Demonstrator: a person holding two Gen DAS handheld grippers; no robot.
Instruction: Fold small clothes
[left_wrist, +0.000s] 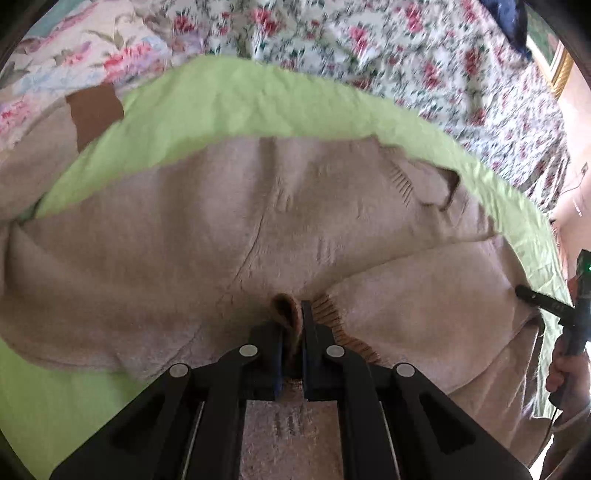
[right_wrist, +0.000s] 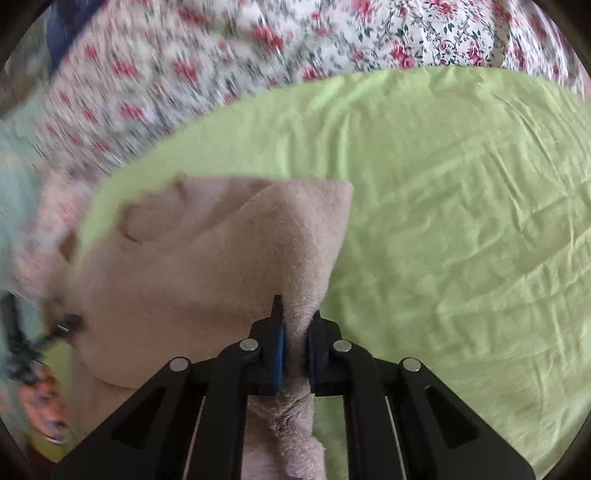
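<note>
Beige fuzzy garment (left_wrist: 229, 229) — rumpled, part-lifted — on green sheet (left_wrist: 229, 103).

Both wrist views look down, close, sharing the beige garment (left_wrist: 258, 229).

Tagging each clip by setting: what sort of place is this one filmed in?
Probably a bedroom: the beige garment lies on a light green sheet spread over a floral bedcover, with what looks like a gilt picture frame on the wall.
</note>
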